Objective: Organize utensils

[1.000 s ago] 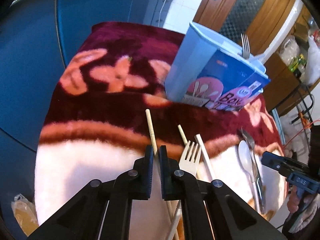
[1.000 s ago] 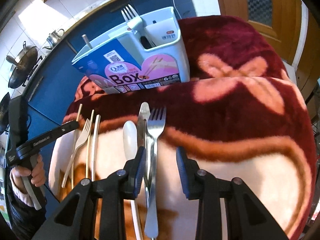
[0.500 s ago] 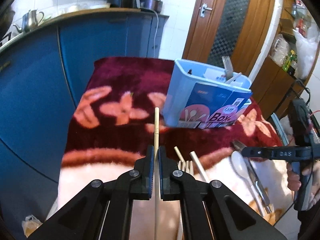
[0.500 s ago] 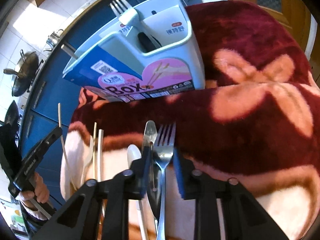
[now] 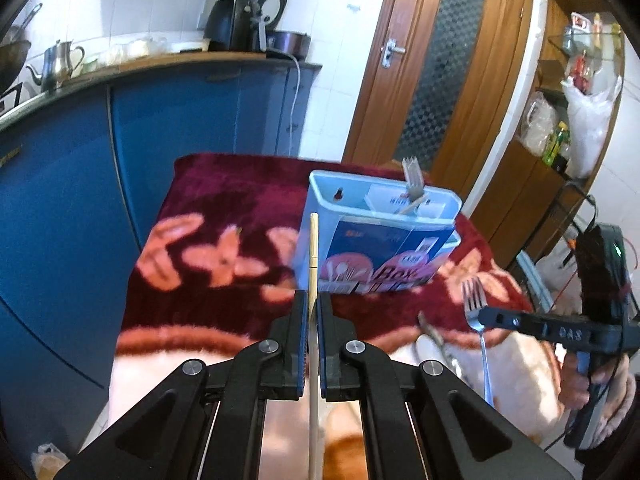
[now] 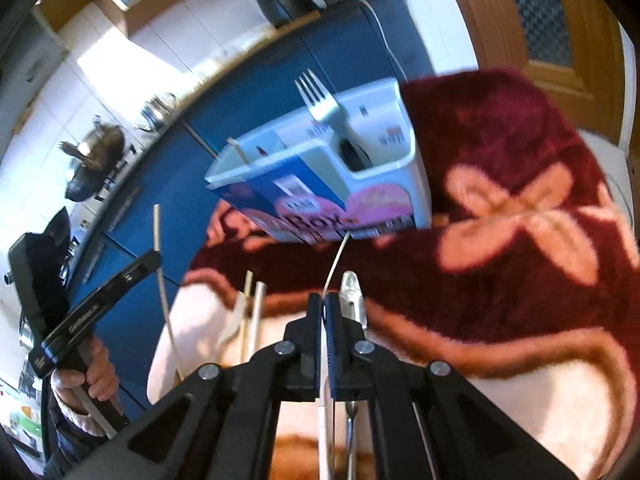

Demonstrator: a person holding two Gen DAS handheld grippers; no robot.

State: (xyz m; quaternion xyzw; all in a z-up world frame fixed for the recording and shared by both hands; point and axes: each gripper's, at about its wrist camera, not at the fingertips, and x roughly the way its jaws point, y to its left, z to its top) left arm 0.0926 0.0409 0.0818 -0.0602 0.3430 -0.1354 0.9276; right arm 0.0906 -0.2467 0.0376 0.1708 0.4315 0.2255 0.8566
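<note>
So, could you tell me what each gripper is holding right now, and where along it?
Left gripper: a chopstick, clamped partway along its length. Right gripper: a metal fork, by the handle below the tines.

Kitchen interior. White tiled wall. Blue cabinets under a wooden countertop bearing a steel kettle, a black appliance and a dark pot. Brown wooden door with patterned glass panel. Wooden shelf unit at right holding white plastic bags. Bright daylight on the tiles.
</note>
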